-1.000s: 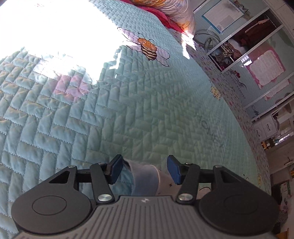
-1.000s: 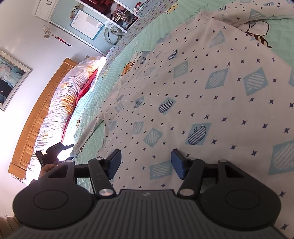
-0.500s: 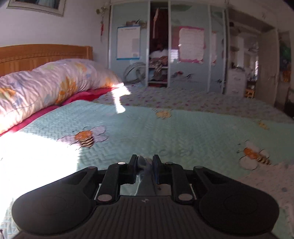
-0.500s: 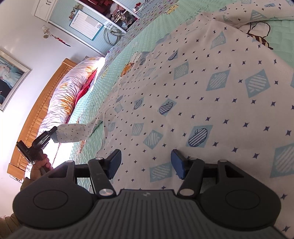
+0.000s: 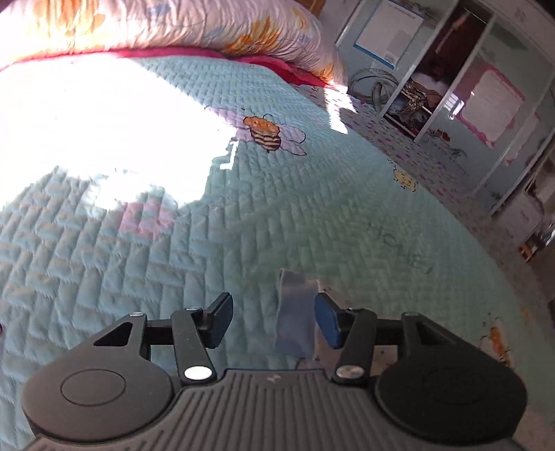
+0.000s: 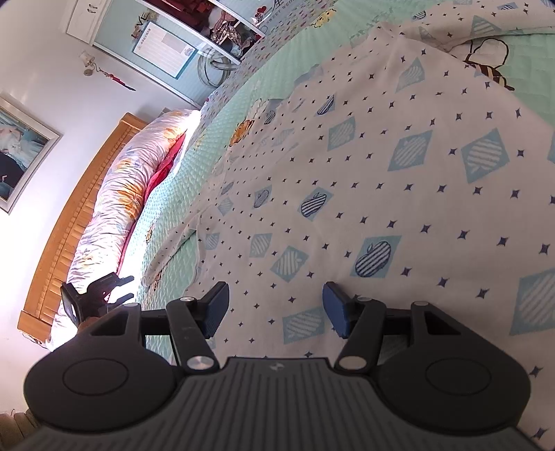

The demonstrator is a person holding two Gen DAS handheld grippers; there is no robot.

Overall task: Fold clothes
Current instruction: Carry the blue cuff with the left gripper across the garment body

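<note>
Stitched lettering on a bedroom quilt

The word "HONEY" runs faintly across the green quilted bedspread (image 5: 399,248); "SWEET" shows in small print on the wardrobe door (image 6: 277,14), while the blue-framed wall poster (image 6: 163,47) carries print too small to read.

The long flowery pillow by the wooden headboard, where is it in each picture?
Left wrist view: the long flowery pillow stretches across the top edge, above the sunlit green quilted bedspread.
Right wrist view: it runs down the left side, against the wooden headboard.
Shared landmark: the blue-framed white poster on the wardrobe beyond the pillow's end.
</note>
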